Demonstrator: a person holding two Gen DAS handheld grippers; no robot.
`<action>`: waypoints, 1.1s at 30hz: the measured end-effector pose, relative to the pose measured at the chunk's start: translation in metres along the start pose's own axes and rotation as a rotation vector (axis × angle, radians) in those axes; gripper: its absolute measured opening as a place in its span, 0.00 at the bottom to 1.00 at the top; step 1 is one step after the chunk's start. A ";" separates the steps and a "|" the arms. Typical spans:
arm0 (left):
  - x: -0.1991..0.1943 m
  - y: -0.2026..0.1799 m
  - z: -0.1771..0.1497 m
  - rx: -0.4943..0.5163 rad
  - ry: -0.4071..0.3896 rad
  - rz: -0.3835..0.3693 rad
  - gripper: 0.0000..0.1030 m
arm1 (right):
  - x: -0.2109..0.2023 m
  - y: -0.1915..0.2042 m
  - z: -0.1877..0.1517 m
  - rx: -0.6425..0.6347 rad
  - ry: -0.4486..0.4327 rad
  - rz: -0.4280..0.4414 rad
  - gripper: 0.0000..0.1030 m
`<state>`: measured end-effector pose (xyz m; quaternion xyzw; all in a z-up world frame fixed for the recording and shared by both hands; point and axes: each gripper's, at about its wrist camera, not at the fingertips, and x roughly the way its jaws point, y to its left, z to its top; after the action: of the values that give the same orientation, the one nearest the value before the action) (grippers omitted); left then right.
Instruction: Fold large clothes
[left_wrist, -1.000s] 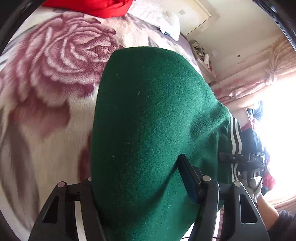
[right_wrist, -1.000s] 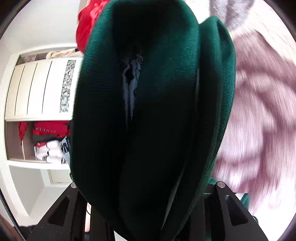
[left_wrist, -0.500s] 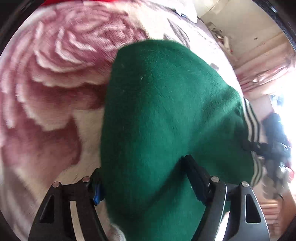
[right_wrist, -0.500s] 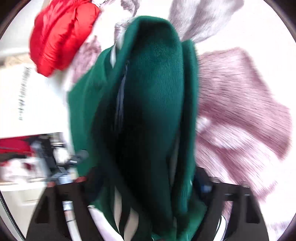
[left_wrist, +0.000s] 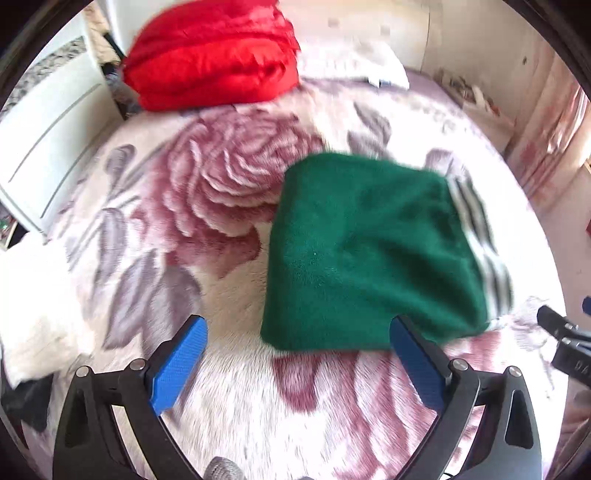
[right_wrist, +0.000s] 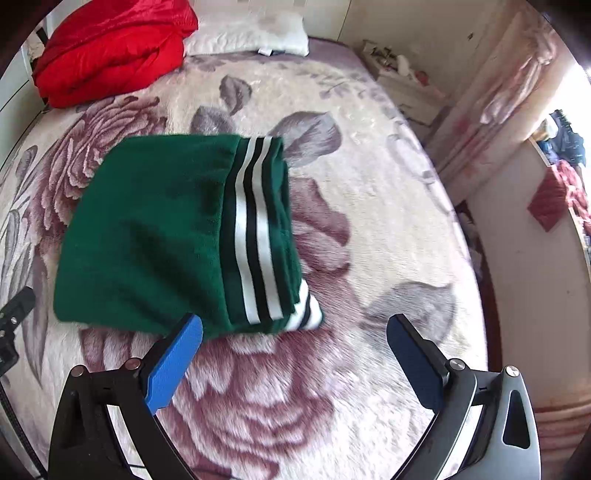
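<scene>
Rose-print blanket (right_wrist: 369, 184) across the whole bed; red bundle (right_wrist: 110, 48) and white pillow (right_wrist: 251, 37) at far end. Folded green garment (right_wrist: 155, 229) flat mid-blanket, striped band (right_wrist: 255, 236) along one edge, slightly blurred, possibly a cuff. Left gripper (left_wrist: 299, 362) and right gripper (right_wrist: 295, 354) just opened, spread wide, nothing between pads, just short of garment's near edge.

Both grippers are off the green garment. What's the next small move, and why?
Probably pull both grippers back; the fold looks finished. The green garment lies as a compact bundle on the blanket, striped hem on top. The left gripper and right gripper have just been opening, and nothing is between their jaws.
</scene>
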<state>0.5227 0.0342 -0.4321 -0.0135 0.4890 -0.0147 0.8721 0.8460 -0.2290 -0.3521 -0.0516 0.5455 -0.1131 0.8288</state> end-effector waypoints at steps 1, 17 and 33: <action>-0.020 0.000 -0.001 -0.013 -0.013 0.004 0.99 | -0.025 -0.011 -0.024 0.001 -0.011 -0.003 0.98; -0.306 -0.013 -0.028 0.012 -0.171 -0.023 0.99 | -0.370 -0.102 -0.131 0.054 -0.190 0.003 0.98; -0.490 -0.030 -0.085 0.033 -0.312 -0.046 0.99 | -0.599 -0.168 -0.226 0.110 -0.351 0.022 0.98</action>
<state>0.1941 0.0220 -0.0574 -0.0124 0.3471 -0.0402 0.9369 0.3893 -0.2371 0.1276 -0.0194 0.3862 -0.1229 0.9140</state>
